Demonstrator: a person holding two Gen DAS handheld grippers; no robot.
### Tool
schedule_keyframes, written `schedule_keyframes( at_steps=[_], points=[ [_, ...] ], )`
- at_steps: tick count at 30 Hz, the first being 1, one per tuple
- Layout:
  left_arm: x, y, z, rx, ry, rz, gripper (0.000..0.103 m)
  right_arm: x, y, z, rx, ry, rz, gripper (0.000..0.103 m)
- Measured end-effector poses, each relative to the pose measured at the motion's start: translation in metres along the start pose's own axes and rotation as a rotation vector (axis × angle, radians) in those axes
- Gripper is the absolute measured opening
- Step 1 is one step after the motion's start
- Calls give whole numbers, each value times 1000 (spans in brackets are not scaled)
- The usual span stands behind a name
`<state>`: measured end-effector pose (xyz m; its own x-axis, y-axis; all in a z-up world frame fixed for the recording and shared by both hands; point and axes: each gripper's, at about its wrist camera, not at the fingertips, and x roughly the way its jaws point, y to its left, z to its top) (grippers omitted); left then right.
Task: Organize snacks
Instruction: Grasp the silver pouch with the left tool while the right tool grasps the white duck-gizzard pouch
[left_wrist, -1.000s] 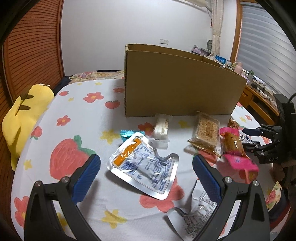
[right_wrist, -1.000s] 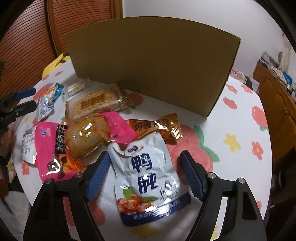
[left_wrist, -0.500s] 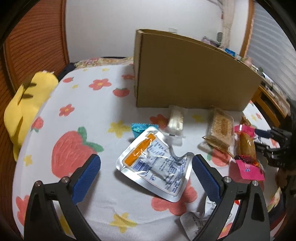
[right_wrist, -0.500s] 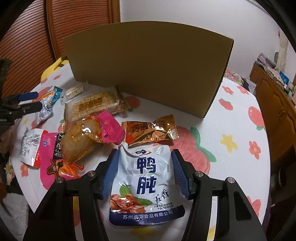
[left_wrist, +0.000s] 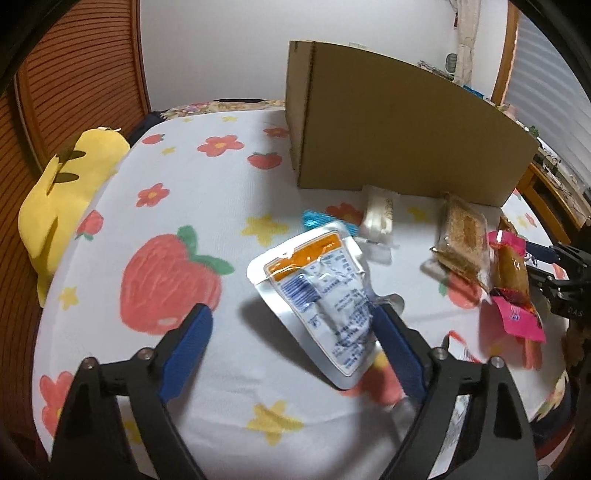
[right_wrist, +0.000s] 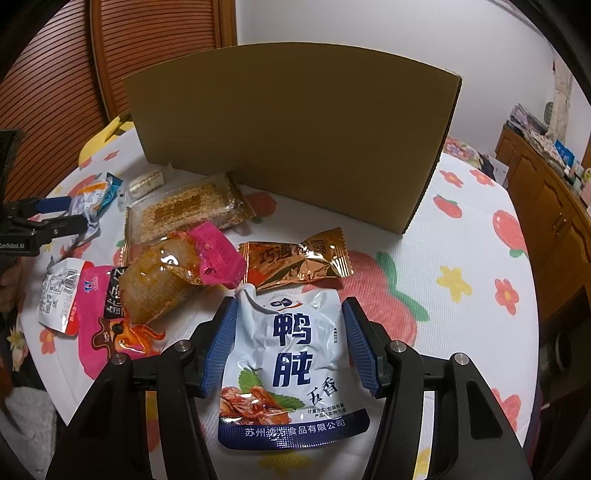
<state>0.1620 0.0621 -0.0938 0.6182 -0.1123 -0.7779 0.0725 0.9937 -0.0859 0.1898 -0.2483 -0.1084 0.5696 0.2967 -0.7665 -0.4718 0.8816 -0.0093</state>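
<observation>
My left gripper (left_wrist: 291, 325) is open around a silver pouch with an orange stripe (left_wrist: 321, 291); the pouch is tilted up and leans on the right finger (left_wrist: 391, 343). My right gripper (right_wrist: 290, 332) has both blue pads against the sides of a white and blue duck snack pouch (right_wrist: 291, 365) lying on the cloth. A tall cardboard box (left_wrist: 399, 129) stands behind the snacks; it also shows in the right wrist view (right_wrist: 295, 133). The left gripper shows at the left edge of the right wrist view (right_wrist: 55, 214).
Loose snacks lie on the flowered tablecloth (left_wrist: 166, 221): a sesame bar (right_wrist: 184, 214), an orange wrapper (right_wrist: 295, 260), pink packets (right_wrist: 147, 280), a white candy (left_wrist: 376, 221), a teal wrapper (left_wrist: 314, 219). A yellow plush (left_wrist: 66, 184) sits at the left edge. A wooden cabinet (right_wrist: 546, 192) stands right.
My left gripper moved forward and narrowed; the silver pouch has tipped up against its right finger. My right gripper closed in on the duck pouch until both pads touch it.
</observation>
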Motion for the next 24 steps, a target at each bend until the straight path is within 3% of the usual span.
schedule_keyframes(
  at_steps=[9,12,24],
  points=[
    [-4,4,12,-59,12,-80,83,0,-1,0,0,0,0,59],
    [7,0,16,-82,40,-83,83,0,0,0,0,0,0,59],
    [15,0,30,-153,24,-83,84,0,0,0,0,1,1,59]
  ],
)
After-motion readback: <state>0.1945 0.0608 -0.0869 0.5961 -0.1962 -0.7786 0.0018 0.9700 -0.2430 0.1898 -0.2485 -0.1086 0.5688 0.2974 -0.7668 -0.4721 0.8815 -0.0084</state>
